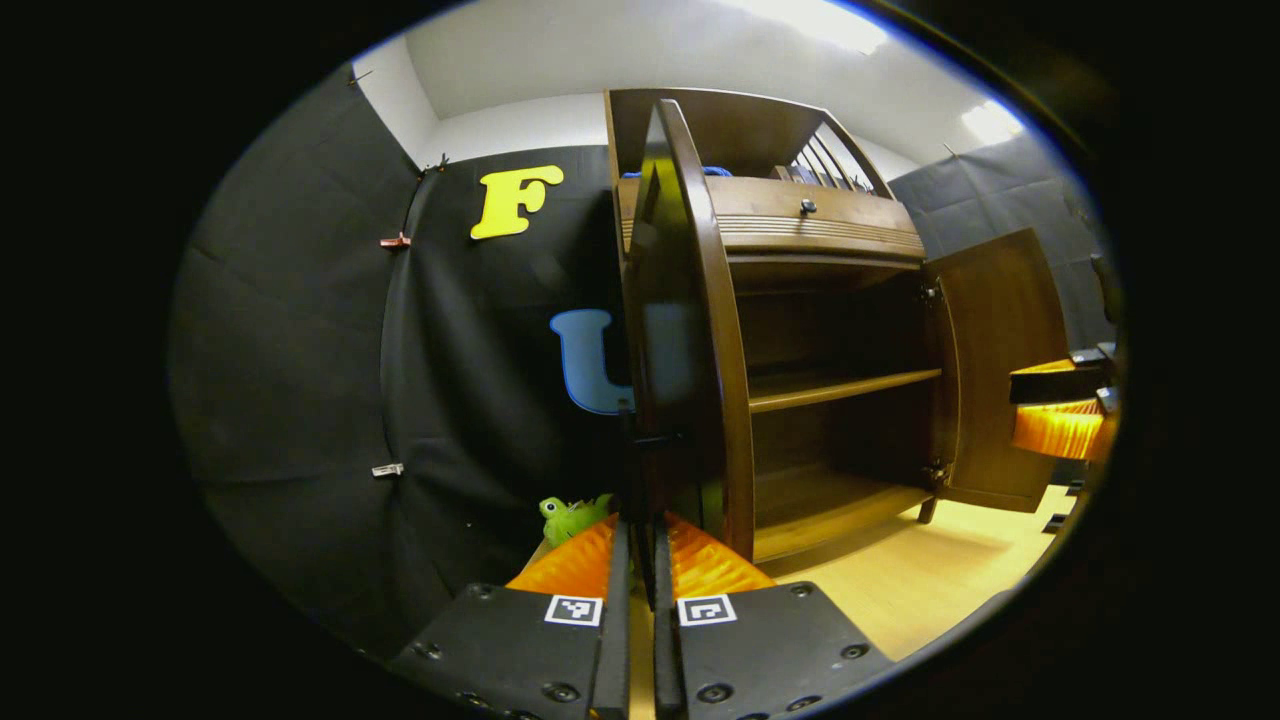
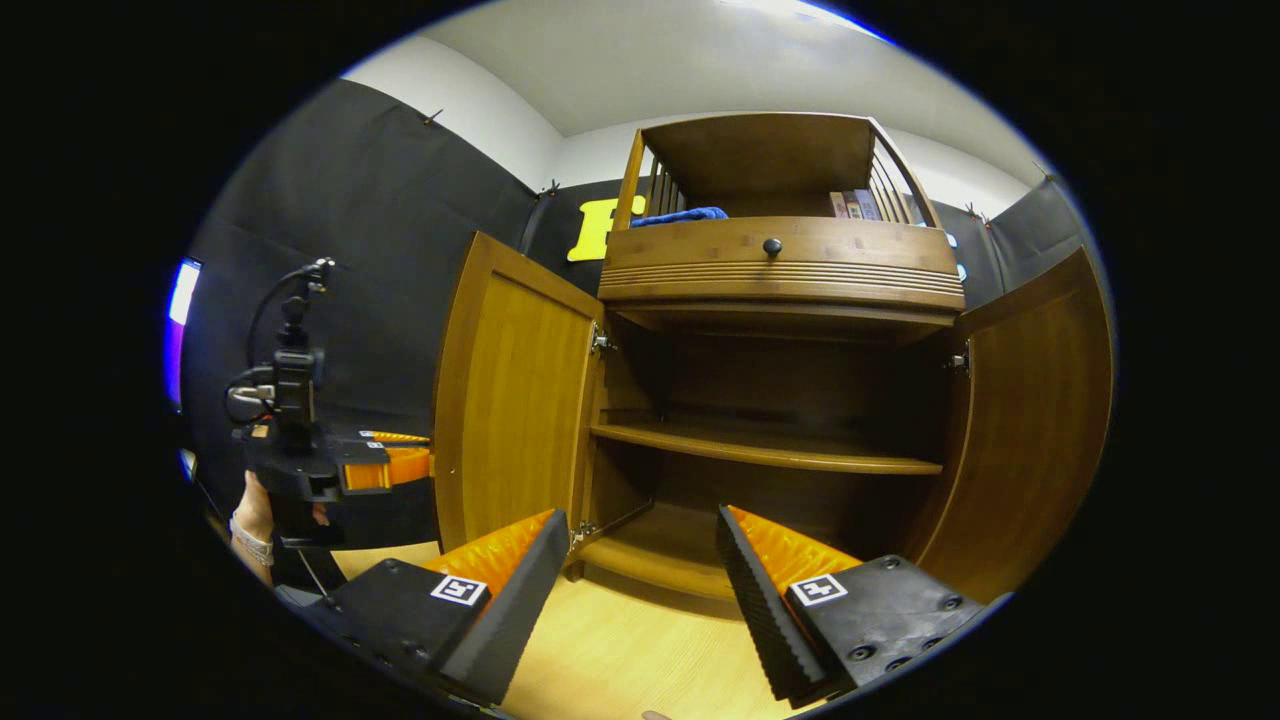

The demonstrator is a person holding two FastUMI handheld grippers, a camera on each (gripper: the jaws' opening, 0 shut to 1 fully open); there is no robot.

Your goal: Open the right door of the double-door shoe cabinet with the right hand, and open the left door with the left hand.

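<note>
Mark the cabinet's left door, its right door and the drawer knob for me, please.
Brown wooden left door (image 2: pixel 520 400), right gripper view: middle of its inner panel.
Brown wooden right door (image 2: pixel 1035 420), right gripper view: middle of its inner panel.
Small dark round drawer knob (image 2: pixel 772 246), right gripper view: the knob's face.

1. The shoe cabinet (image 2: pixel 780 270) is brown wood; its left door (image 1: pixel 690 330) looks glossy and reflective.
2. The floor (image 2: pixel 620 650) is pale, smooth wood-grain.
3. The right claw (image 2: pixel 640 570) has ribbed orange fingers (image 2: pixel 790 550) with matt black pads.
</note>
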